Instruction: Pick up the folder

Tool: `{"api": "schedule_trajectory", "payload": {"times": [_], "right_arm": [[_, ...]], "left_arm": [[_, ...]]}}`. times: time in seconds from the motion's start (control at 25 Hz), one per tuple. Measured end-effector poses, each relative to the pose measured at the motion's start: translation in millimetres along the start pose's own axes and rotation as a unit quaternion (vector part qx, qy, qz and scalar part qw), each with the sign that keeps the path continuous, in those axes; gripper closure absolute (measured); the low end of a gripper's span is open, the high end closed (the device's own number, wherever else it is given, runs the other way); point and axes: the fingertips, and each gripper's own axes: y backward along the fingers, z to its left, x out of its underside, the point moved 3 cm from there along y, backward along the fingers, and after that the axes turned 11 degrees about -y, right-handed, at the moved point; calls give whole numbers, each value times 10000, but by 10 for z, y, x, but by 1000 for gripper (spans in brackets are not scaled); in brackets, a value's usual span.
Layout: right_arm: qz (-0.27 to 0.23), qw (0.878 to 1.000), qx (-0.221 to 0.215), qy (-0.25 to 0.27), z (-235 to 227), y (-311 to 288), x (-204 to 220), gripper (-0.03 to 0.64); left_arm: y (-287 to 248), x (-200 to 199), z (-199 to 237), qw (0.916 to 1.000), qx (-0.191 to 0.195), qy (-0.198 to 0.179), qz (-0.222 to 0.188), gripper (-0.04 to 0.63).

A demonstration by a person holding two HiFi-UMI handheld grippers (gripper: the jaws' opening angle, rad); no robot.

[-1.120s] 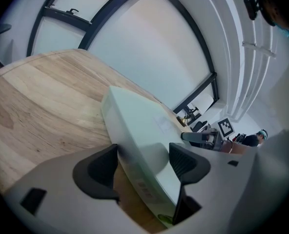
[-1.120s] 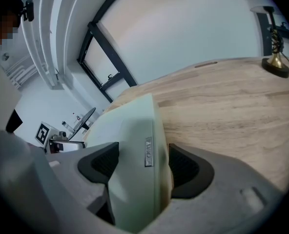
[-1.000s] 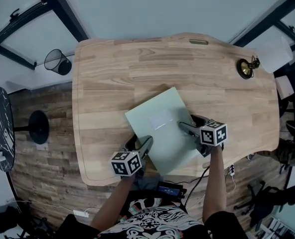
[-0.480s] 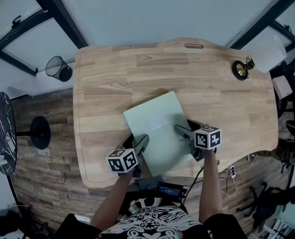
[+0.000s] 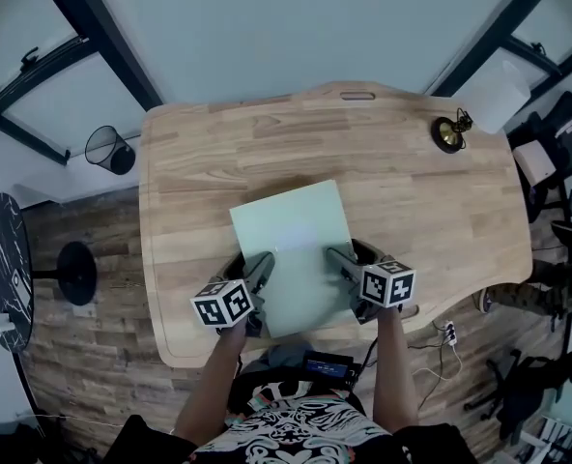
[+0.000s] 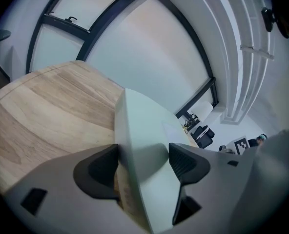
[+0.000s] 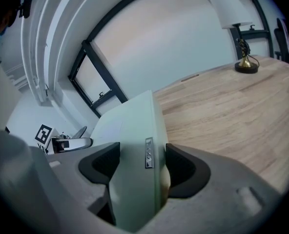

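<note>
Turned squarer since earlier, the folder (image 5: 291, 245) is clamped in left gripper (image 5: 260, 265) and right gripper (image 5: 337, 257) jaws; table (image 5: 421, 191) contact unclear.

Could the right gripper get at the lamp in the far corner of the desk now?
Probably not yet: the right gripper is shut on the folder. Nothing stands on the desk between it and the lamp.

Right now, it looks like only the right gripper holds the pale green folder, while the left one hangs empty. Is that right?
Not quite: the left gripper is not empty. The left gripper view shows its jaws closed on one edge of the pale green folder, while the right gripper holds the opposite edge.
</note>
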Motion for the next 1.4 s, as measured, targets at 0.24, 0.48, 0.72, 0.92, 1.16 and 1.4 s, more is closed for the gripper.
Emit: {"api": "schedule_trajectory", "payload": {"times": [0.24, 0.48, 0.72, 0.92, 1.16, 1.4], "right_arm": [[-261, 9995, 73, 142, 232, 98, -59, 325], [-677, 9975, 114, 173, 441, 240, -71, 325], [-1017, 9941, 93, 376, 631, 471, -83, 325], [-1350, 9900, -86, 411, 854, 685, -92, 325], [-1581, 9856, -85, 599, 1034, 923, -17, 325], [-1749, 9829, 5, 581, 1114, 1066, 130, 325]], "left_arm": [[165, -221, -39, 9995, -57, -162, -251, 287], [336, -371, -102, 9981, -62, -214, -571, 287], [537, -448, -238, 9969, 22, -229, -758, 287], [792, -649, -394, 9933, 89, -364, -1094, 287], [1041, -726, -558, 9890, 203, -409, -1405, 288], [1189, -663, -631, 9875, 252, -457, -1488, 288]]}}
